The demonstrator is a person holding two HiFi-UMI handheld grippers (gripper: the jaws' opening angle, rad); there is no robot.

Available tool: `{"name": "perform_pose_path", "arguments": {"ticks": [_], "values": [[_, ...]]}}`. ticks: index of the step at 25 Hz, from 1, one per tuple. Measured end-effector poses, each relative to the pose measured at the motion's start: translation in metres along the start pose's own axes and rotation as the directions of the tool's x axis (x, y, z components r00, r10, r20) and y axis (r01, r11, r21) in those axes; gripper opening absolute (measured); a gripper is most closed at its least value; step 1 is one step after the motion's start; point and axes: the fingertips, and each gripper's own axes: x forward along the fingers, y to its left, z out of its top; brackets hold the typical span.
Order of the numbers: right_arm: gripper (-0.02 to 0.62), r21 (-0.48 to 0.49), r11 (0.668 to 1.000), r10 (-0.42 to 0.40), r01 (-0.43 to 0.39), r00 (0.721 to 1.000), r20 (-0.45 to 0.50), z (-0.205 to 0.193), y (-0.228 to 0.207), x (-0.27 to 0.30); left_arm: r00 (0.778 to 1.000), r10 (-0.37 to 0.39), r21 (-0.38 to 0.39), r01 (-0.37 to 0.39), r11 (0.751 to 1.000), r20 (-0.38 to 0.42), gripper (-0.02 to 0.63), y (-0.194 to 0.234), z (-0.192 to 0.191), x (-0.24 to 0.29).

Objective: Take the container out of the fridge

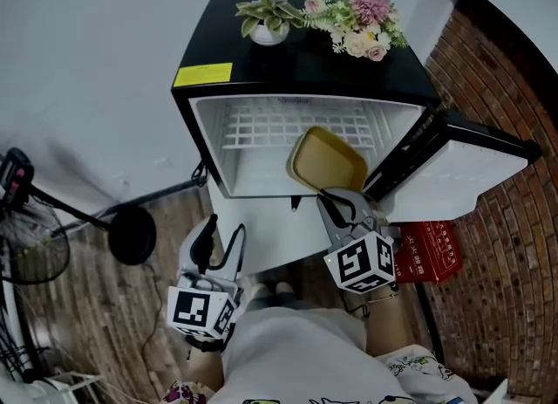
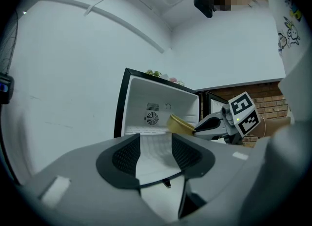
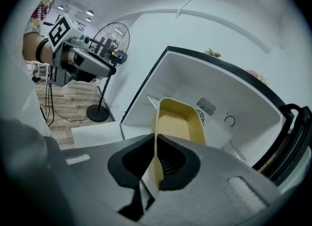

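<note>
apparently empty, the shallow yellow container (image 3: 176, 122) sits tilted in the right gripper (image 3: 155, 165).

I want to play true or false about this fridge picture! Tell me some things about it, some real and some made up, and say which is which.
1. The door of the fridge stands open. True.
2. The left gripper is holding the container. False: its jaws stand apart with nothing between them.
3. The right gripper is clamped on one wall of a yellow container at the fridge's opening. True.
4. The flowers are inside the fridge. False: they sit on top of it, next to a small potted plant.
5. A red box lies near the open door. True.
</note>
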Motion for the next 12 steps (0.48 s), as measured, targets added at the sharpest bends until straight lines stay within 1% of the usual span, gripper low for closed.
{"name": "perform_pose_path", "arguments": {"ticks": [12], "values": [[0.02, 0.165, 0.986, 0.028, -0.024, 0.999, -0.021, -0.029, 0.024, -0.004, 0.997, -0.064, -0.015, 0.063, 0.998, -0.041, 0.166, -0.002, -0.013, 0.014]]}}
